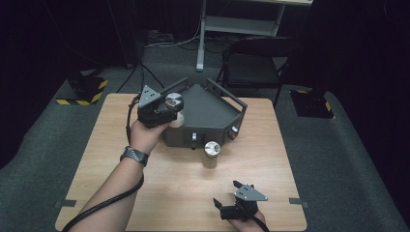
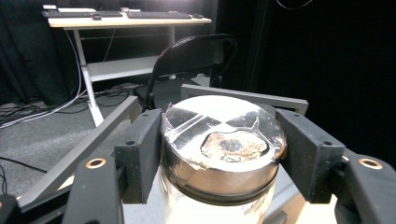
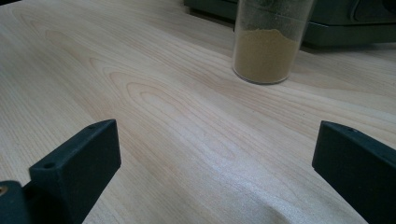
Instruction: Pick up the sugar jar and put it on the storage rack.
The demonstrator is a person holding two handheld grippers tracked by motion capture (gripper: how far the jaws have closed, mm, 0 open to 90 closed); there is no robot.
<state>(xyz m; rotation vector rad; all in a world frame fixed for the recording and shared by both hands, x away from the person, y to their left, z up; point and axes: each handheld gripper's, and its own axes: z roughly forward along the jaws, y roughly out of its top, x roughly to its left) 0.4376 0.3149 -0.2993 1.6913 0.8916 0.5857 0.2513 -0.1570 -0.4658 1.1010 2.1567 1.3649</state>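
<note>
We held the clear glass jar with the taped silver lid (image 2: 223,154) in our left tongs (image 1: 170,112), clamped on both sides just under the lid, at the near left edge of the dark angular metal rack (image 1: 212,113); it looked not yet set down; the second silver-lidded jar of tan powder (image 1: 211,154) stood on the pale wooden counter (image 1: 145,193) just before the rack, untouched; our right tongs (image 1: 231,197) rested wide apart and empty near the counter's front edge; so, we judged, one jar was nearly placed and one remained.
</note>
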